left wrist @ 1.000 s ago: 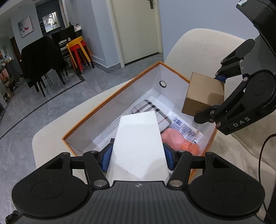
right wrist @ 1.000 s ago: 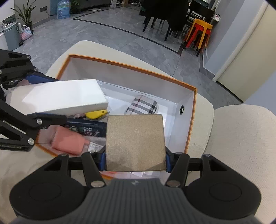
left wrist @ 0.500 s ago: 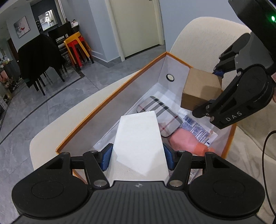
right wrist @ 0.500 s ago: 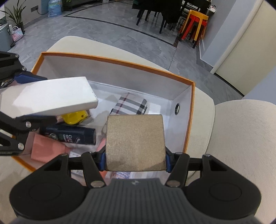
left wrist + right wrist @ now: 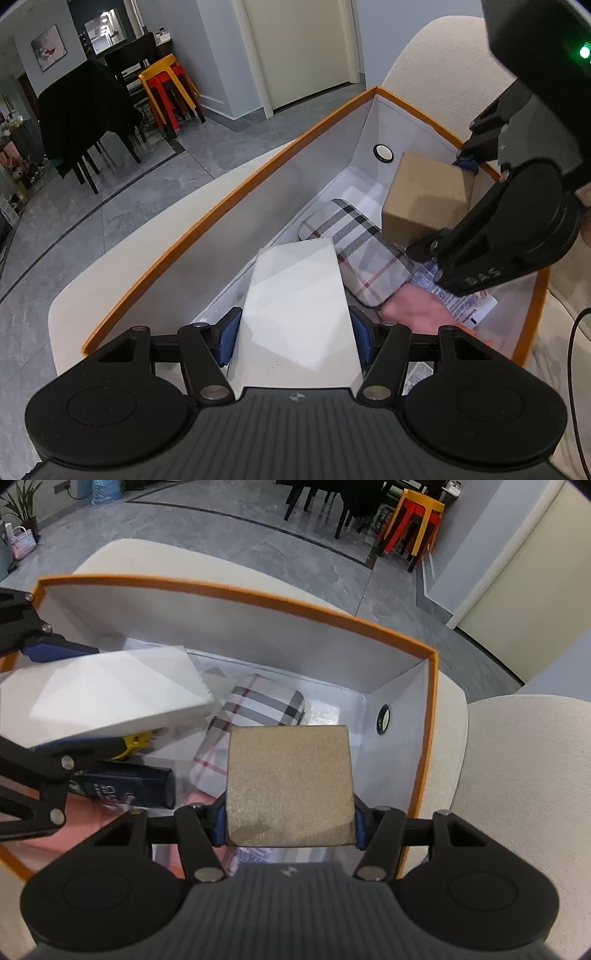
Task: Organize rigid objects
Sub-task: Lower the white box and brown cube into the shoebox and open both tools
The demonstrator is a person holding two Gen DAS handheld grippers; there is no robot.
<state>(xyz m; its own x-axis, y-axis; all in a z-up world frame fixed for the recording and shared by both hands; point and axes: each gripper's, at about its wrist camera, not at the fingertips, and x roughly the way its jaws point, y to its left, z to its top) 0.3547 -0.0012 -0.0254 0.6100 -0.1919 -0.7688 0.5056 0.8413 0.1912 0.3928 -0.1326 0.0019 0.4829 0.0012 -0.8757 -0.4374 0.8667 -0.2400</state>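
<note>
A: Where are the boxes?

B: Over the orange-rimmed box (image 5: 430,716). Left gripper (image 5: 295,328) jaws clamp the white box (image 5: 295,302); right gripper (image 5: 290,825) jaws clamp the brown box (image 5: 290,779).

A: Handling?

B: Probably stiff and light; flat side walls are the good place.

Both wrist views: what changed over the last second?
Both tongs came down into the orange-rimmed box. The left tongs brought the white box lower over the plaid case; the right tongs lowered the brown cardboard box toward the end wall with the round hole. Nothing grasped or released. Both grips unchanged; plaid case, pink item and dark tube lie as before.
</note>
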